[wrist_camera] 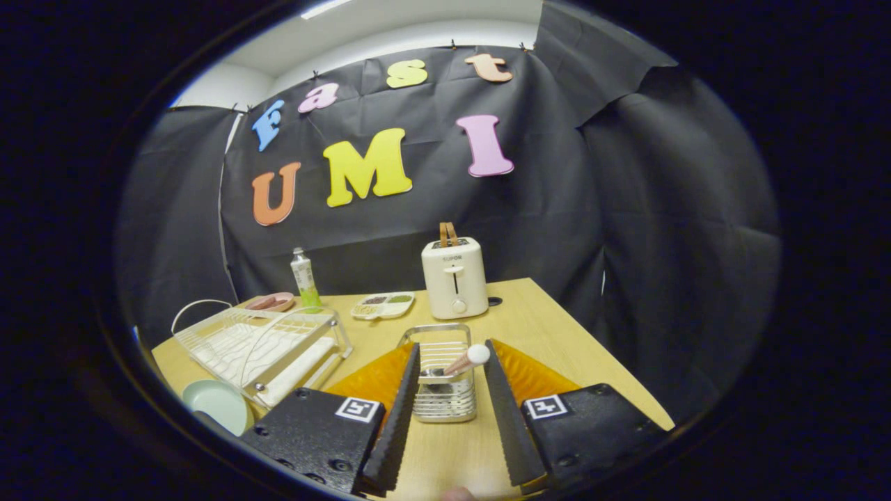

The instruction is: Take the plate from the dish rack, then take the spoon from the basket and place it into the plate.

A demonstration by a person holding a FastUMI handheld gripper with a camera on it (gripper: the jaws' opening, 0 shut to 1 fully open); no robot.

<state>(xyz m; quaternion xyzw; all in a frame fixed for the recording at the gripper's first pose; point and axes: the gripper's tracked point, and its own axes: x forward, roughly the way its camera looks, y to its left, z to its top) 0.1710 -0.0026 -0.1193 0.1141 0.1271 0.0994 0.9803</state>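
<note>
A small metal wire basket (444, 379) stands on the wooden table between my fingertips. A spoon (465, 360) with a pinkish handle and a white rounded end leans out of it toward the right finger. My gripper (452, 356) is open, its two fingers flanking the basket without touching it. A pale green plate (217, 405) lies flat on the table, left of the left finger and just in front of the white wire dish rack (261, 346).
A white toaster (454, 277) stands beyond the basket at the table's back. A divided tray (383, 305), a green-and-white bottle (304, 278) and a pink dish (271, 302) sit at the back left. The table's right edge (598, 348) runs close to the right finger.
</note>
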